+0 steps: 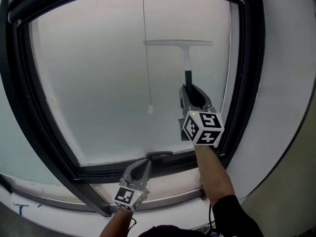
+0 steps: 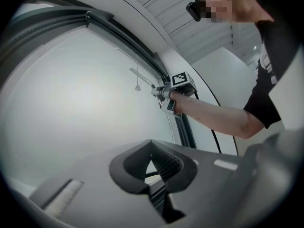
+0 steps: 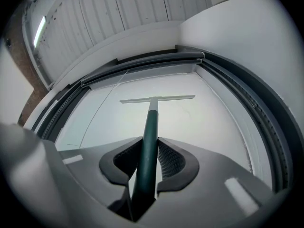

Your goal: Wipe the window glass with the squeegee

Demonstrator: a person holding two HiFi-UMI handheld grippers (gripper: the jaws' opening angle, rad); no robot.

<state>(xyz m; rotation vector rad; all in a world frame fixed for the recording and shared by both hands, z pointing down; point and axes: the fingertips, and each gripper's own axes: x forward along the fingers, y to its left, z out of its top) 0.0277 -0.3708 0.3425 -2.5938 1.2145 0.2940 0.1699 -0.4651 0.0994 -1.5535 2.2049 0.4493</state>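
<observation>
The squeegee has a white blade [image 1: 177,43] lying level against the upper right of the frosted window glass [image 1: 98,83], with a dark green handle [image 1: 188,78] hanging below it. My right gripper [image 1: 190,90] is shut on that handle; in the right gripper view the handle [image 3: 149,141] runs between the pads up to the blade [image 3: 156,99]. My left gripper [image 1: 146,162] is low at the bottom frame, shut with nothing between its jaws [image 2: 151,151], its tip close to a dark window handle [image 1: 159,154].
A thin pull cord [image 1: 146,48] with a small white end piece [image 1: 150,110] hangs in front of the glass, left of the squeegee. A dark frame [image 1: 247,83] borders the pane, with a white sill [image 1: 168,181] below. The person's right forearm [image 2: 213,115] crosses the left gripper view.
</observation>
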